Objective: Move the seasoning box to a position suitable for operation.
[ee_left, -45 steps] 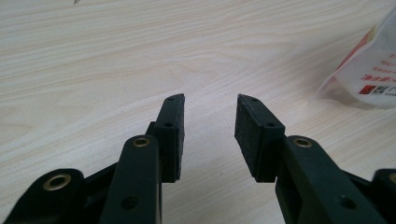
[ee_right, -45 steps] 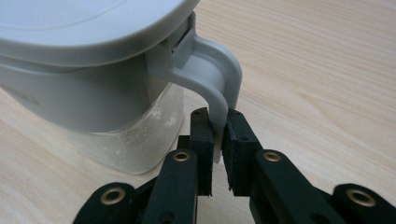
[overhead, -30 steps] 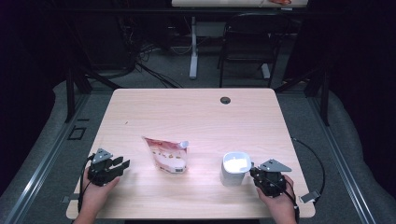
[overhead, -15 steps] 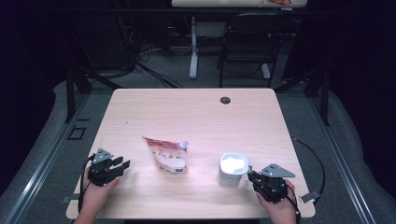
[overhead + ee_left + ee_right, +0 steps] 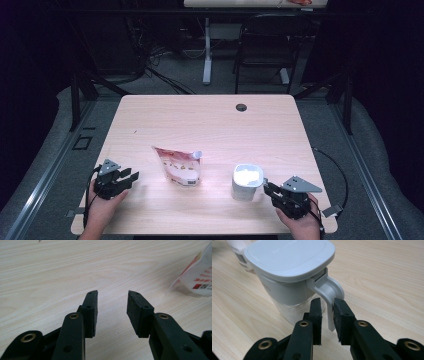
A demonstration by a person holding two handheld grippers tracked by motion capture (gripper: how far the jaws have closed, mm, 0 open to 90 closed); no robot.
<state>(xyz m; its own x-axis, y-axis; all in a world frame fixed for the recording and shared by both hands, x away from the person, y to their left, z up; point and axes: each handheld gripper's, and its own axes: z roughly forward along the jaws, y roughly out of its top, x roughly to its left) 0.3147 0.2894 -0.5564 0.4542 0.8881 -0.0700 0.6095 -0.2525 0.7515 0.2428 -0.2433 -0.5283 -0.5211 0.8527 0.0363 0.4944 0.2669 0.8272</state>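
A white lidded jug [image 5: 246, 181] with white grains inside stands at the front right of the table. My right gripper [image 5: 268, 188] is shut on its handle [image 5: 331, 296], which runs down between the two pads in the right gripper view, under the jug [image 5: 287, 272]. A red and white spouted pouch [image 5: 180, 167] lies flat near the table's middle front. My left gripper [image 5: 131, 178] rests at the front left, open and holding nothing. In its own view the left gripper [image 5: 112, 293] points at bare wood, with the pouch [image 5: 197, 275] off to the right.
The light wooden table [image 5: 200, 120] has a dark cable hole [image 5: 241, 107] near its far edge. A chair [image 5: 265, 45] and desk legs stand on the floor beyond. The right gripper's cable [image 5: 340, 175] loops off the table's right edge.
The right gripper has drawn a little toward the front edge, and the jug has shifted slightly left and forward with it. The left gripper and the pouch have stayed put.
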